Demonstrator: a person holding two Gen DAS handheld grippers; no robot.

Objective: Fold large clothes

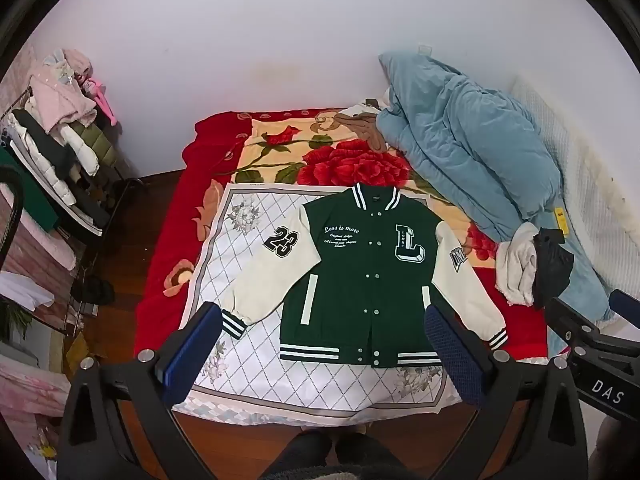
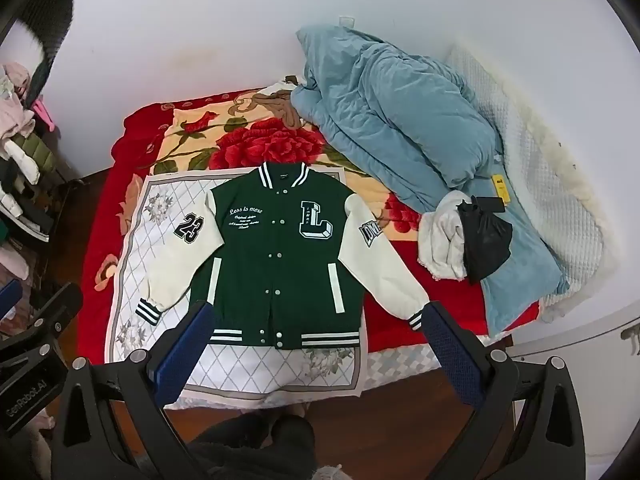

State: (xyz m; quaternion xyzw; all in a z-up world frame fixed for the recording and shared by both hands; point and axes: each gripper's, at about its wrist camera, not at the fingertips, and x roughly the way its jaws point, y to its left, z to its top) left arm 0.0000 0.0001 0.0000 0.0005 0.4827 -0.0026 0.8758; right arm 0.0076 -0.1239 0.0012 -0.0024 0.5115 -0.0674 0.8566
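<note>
A green varsity jacket (image 1: 360,276) with cream sleeves lies flat, front up and snapped shut, on a white diamond-patterned cloth (image 1: 224,272) on the bed. Both sleeves spread out and down. It also shows in the right wrist view (image 2: 280,264). My left gripper (image 1: 324,344) is open and empty, held above the jacket's hem. My right gripper (image 2: 316,340) is open and empty, also above the hem; its body shows at the right edge of the left wrist view (image 1: 592,344).
A red floral blanket (image 1: 168,248) covers the bed. A blue duvet (image 1: 472,148) is heaped at the right, with a white towel (image 1: 516,264) and a black bag (image 1: 552,268) beside it. A loaded clothes rack (image 1: 52,152) stands at the left. Dark wood floor (image 1: 120,240) surrounds the bed.
</note>
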